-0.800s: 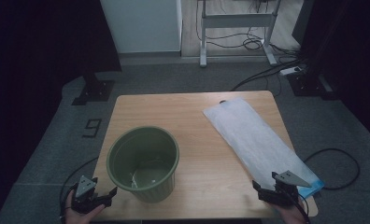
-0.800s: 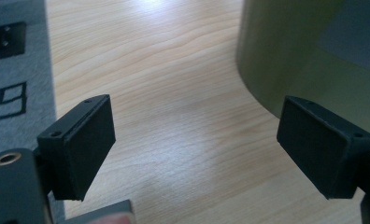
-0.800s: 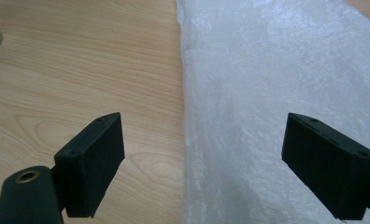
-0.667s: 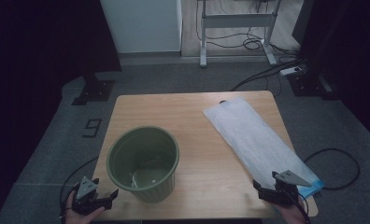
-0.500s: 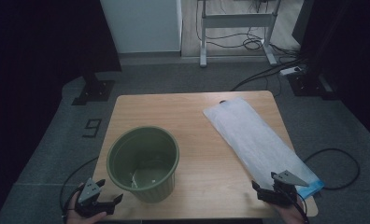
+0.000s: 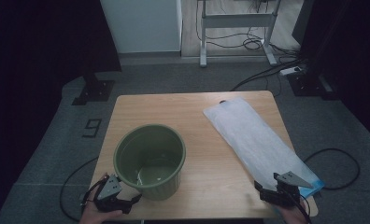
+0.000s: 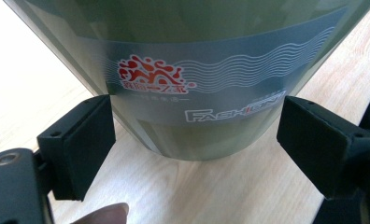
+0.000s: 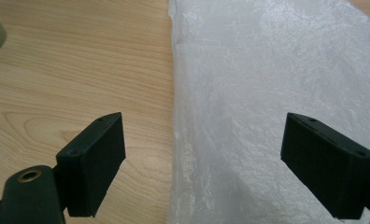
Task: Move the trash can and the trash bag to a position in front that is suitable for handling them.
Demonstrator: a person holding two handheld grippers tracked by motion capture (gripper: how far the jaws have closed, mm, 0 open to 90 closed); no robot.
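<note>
Both hand-held grippers gape: left (image 7: 195, 144) straddles bucket (image 7: 192, 70) base, right (image 8: 204, 158) over bag (image 8: 276, 93) edge.

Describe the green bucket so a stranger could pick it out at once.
On the wooden table, look to the near left corner. The green bucket stands upright there, open-topped, just ahead of the left tool. Unlike the flat white plastic bag lying to its right, it is round, olive and tall.
</note>
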